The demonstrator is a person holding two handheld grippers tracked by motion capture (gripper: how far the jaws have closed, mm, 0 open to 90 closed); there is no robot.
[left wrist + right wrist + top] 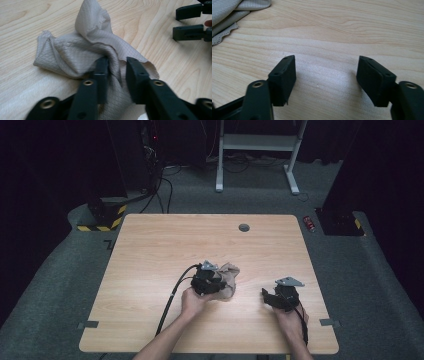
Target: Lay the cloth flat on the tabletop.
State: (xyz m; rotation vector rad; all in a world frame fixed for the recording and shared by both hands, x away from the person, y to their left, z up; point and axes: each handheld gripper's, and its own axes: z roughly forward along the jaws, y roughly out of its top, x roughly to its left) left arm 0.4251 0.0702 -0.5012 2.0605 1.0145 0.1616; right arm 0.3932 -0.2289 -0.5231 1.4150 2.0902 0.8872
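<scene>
Your left gripper (209, 279) is reaching forward past the tabletop's (150, 250) middle, its fingers (101, 72) pinching a fold of the crumpled beige cloth (75, 55) lying there. Your right gripper (281, 296) is hovering near the right edge, fingers (283, 77) spread apart around nothing.

The left gripper (117, 66) is black, with two thick flat jaws and round metal screws showing on its arms. A grey three-cornered plate sits on top, and a long black cable (172, 295) trails from it. The right gripper (326, 77) is black too, with blocky jaws, small screw holes and its own grey plate. The person's forearms (165, 342) are bare, with no sleeves.
</scene>
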